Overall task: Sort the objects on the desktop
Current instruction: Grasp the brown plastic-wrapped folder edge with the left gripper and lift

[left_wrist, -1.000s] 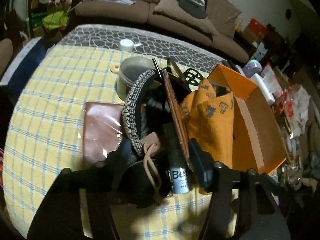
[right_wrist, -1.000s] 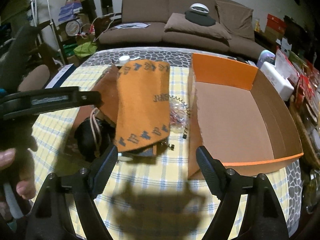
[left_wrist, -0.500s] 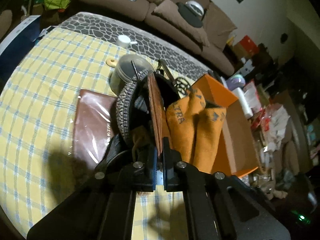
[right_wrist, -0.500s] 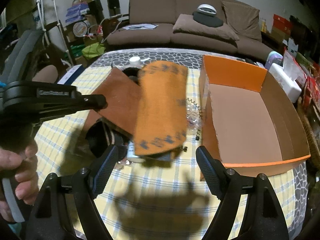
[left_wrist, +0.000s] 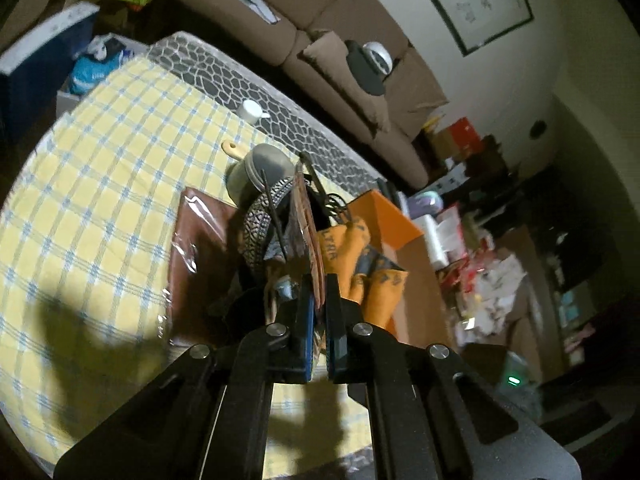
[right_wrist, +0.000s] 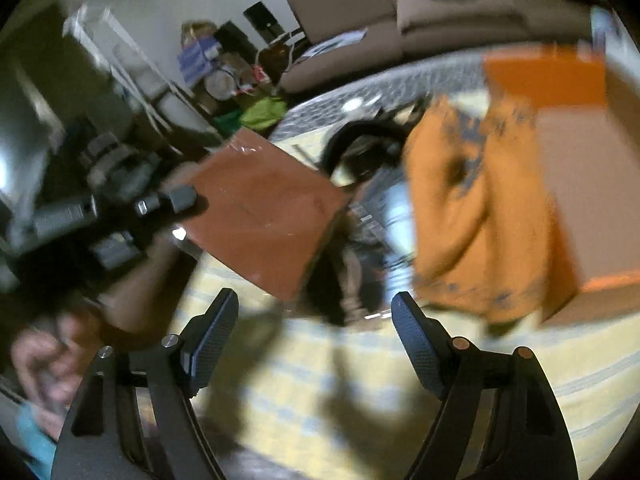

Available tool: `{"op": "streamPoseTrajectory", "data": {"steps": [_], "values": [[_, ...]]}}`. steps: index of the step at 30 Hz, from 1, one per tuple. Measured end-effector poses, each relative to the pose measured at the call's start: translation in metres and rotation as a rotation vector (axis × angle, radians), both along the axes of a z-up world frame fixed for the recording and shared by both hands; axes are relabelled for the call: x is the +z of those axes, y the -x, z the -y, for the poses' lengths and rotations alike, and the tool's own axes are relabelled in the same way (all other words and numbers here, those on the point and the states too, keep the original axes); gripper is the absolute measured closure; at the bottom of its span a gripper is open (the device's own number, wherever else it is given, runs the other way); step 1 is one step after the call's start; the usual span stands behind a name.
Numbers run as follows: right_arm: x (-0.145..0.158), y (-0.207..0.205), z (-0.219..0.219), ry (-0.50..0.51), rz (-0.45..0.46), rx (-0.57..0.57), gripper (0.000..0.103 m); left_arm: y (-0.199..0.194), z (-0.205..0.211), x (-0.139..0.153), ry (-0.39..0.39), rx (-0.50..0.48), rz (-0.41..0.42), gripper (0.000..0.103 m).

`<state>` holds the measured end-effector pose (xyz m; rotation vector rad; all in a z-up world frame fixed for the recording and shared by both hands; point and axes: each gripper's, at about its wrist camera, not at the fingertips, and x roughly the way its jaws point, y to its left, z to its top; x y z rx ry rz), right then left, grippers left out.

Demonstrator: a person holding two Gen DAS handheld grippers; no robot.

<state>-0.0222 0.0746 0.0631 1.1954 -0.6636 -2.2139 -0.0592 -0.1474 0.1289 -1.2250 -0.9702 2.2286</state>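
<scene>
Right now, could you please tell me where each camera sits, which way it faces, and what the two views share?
Left wrist: sits on the left gripper, looking along its fingers over the checked table toward the sofa; its jaws are closed on a brown flat card.
Right wrist: sits on the open right gripper, looking across the table, blurred; the person's hand shows at left.
Shared: the brown flat card, orange cloth, orange box and sofa.
</scene>
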Motion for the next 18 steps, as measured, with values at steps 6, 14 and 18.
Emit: {"op": "streamPoseTrajectory", "data": {"steps": [6,14,18], "values": [[-0.015,0.007,-0.009,0.274,0.138,-0.026,0.049,0.004,0.004,-0.015,-0.144,-0.025,0.054,0.099],[0.007,0.006,-0.023,0.287,0.089,-0.023,0.072,-0.001,0.0,-0.009,-0.179,-0.038,0.029,0.099],[0.011,0.009,-0.035,0.302,0.028,-0.039,0.076,-0.003,-0.006,-0.002,-0.191,-0.047,0.002,0.099]]}}
